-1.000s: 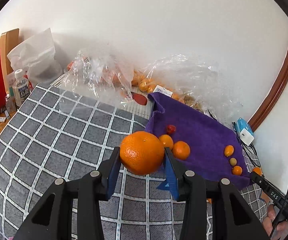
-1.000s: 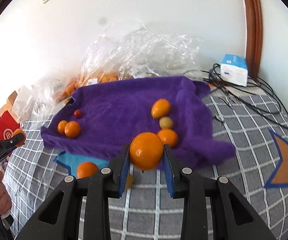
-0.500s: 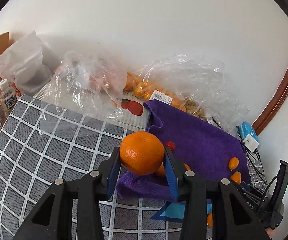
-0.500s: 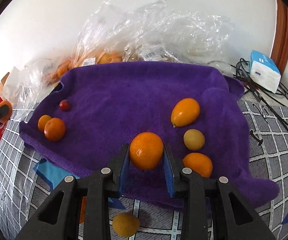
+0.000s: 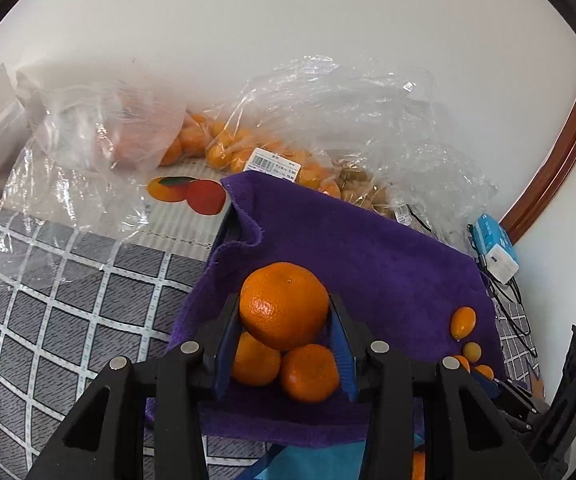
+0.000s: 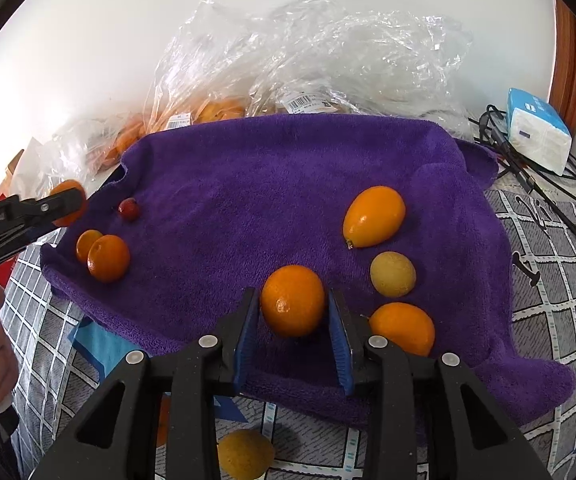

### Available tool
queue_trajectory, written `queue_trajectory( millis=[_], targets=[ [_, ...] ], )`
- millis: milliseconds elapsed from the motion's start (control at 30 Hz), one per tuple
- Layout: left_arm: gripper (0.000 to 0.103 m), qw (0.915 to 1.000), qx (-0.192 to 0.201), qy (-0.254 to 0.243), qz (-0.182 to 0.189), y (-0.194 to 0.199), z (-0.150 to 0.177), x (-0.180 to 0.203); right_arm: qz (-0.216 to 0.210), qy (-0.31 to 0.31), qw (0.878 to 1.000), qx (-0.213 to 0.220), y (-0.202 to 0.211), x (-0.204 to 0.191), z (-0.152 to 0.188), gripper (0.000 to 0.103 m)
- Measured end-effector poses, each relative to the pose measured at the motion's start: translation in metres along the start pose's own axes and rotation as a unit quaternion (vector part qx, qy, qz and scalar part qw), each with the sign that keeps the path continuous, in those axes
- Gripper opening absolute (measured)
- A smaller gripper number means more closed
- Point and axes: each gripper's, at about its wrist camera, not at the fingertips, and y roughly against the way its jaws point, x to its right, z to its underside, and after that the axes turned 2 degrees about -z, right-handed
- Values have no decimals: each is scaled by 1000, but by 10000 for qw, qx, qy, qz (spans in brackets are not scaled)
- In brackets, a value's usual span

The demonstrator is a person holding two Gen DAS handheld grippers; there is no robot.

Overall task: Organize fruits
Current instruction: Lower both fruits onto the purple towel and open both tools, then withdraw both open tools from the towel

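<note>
My left gripper (image 5: 283,320) is shut on a large orange (image 5: 283,305) and holds it above two small oranges (image 5: 283,368) at the near left edge of the purple towel (image 5: 360,248). My right gripper (image 6: 292,312) stands around a small orange (image 6: 292,300) over the towel (image 6: 271,184); a thin gap shows on each side of the fruit. On the towel lie a kumquat (image 6: 374,216), a yellowish fruit (image 6: 392,274), another orange (image 6: 402,328), two small oranges (image 6: 103,254) and a red cherry tomato (image 6: 129,209).
Clear plastic bags of fruit (image 5: 247,148) lie behind the towel against the white wall. A blue tissue pack (image 6: 536,134) and black cables (image 6: 528,172) sit at the right. A yellow fruit (image 6: 243,454) lies on the grey checked cloth (image 5: 67,300) in front of the towel.
Both grippers moved forward over the purple towel. The left one now holds its orange above the two small oranges. The right jaws have spread slightly from their orange.
</note>
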Motion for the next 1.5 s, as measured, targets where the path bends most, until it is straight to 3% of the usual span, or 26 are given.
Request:
queue_trajectory(
  millis=[133,367,667,867,1000,1300,1500],
  targets=[
    [40,9998,-164,-67,-6,-18,-3,12,28,97,9998,161,12,0,1,45],
    [40,9978,-558,-346,43,-44,-3,31,43,89,9994,328,24,7,0,48],
    [40,9979,-481,-399,-157,-52,-4,33,56,92,9993,350,23,8,0,48],
    [40,9958,-432,-713,-377,-56,-3,39,159,166,9992,328,25,4,2,48],
    [53,9954,-454,-762,-372,-51,-2,37,261,114,9991,310,32,5,4,49],
    [63,9987,-208,-424,-198,-2,-3,12,446,-6,9984,349,61,3,23,49],
    [67,9989,45,-363,-299,38,9,-9,518,-62,9978,408,80,-2,39,49]
  ],
)
